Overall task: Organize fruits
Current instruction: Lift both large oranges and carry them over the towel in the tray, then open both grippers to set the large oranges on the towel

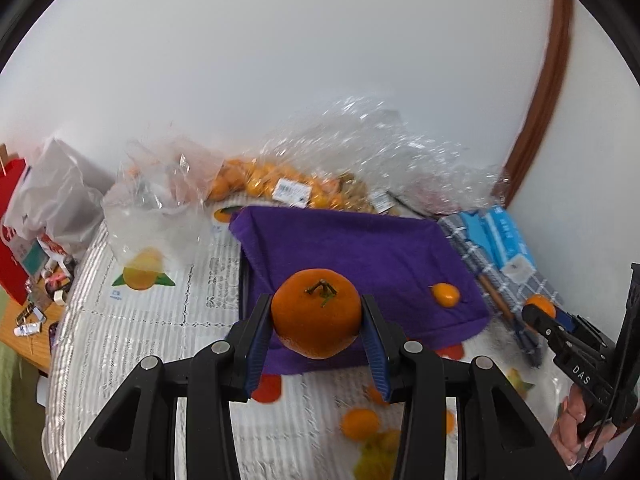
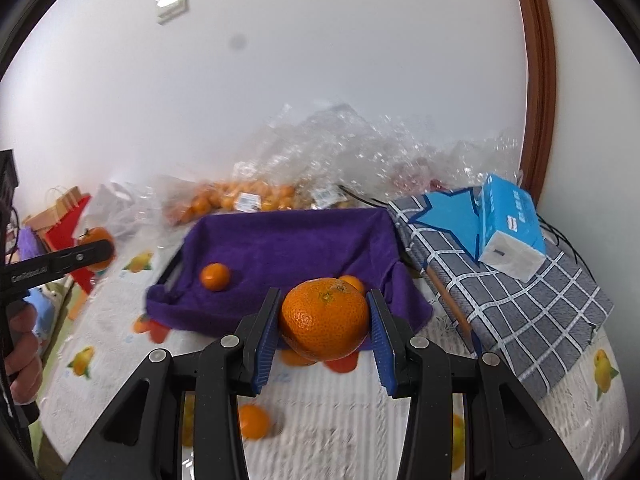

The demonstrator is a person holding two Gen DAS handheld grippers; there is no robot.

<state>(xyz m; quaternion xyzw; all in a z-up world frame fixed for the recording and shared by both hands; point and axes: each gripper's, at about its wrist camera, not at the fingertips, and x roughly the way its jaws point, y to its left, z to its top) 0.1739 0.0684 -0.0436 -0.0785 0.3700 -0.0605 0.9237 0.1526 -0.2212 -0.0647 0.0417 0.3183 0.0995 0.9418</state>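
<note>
Grippers, left (image 1: 316, 320) and right (image 2: 324, 320), each clamped a round mandarin; either fruit could roll off the purple-towelled tray (image 2: 280, 240) if released high.

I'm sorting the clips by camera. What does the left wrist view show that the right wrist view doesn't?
Only the left wrist view: red packaging at the far left, and one small fruit on the cloth.

Only the right wrist view: a wall switch, and two small fruits on the cloth.

Both: the purple cloth, the bagged oranges, the blue tissue pack, and each view's own tongs gripping an orange.
</note>
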